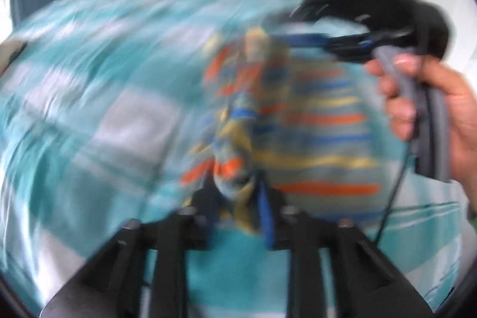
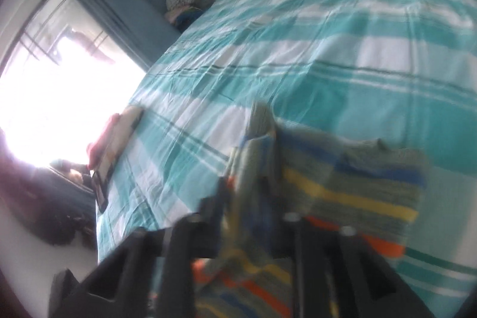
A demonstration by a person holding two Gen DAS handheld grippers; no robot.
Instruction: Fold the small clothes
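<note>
Both tools have the striped garment [image 1: 322, 121] pinched and lifted above the bedspread [image 1: 98, 73]: the left gripper [image 1: 241, 192] is clamped on a bunched edge of it, and the right gripper [image 2: 253, 192] has cloth wedged between its narrowed fingers too, the rest trailing off to its right and below. From the left wrist view the right tool grips a blue-trimmed upper edge, with the person's hand [image 1: 429, 100] wrapped round the handle. The step in hand looks like spreading or carrying the piece before a fold. To do it well, I would keep both pinches firm, draw the two held edges apart until the panel hangs flat, then lower it onto the bedspread with the stripes level so the fold line runs straight. The fabric reads as soft knit, greyish with orange, blue and yellow bands; it sags and twists freely, so slack will wrinkle. The bedspread is a thin, creased teal-and-white check. Motion blur hides finer detail.
</note>
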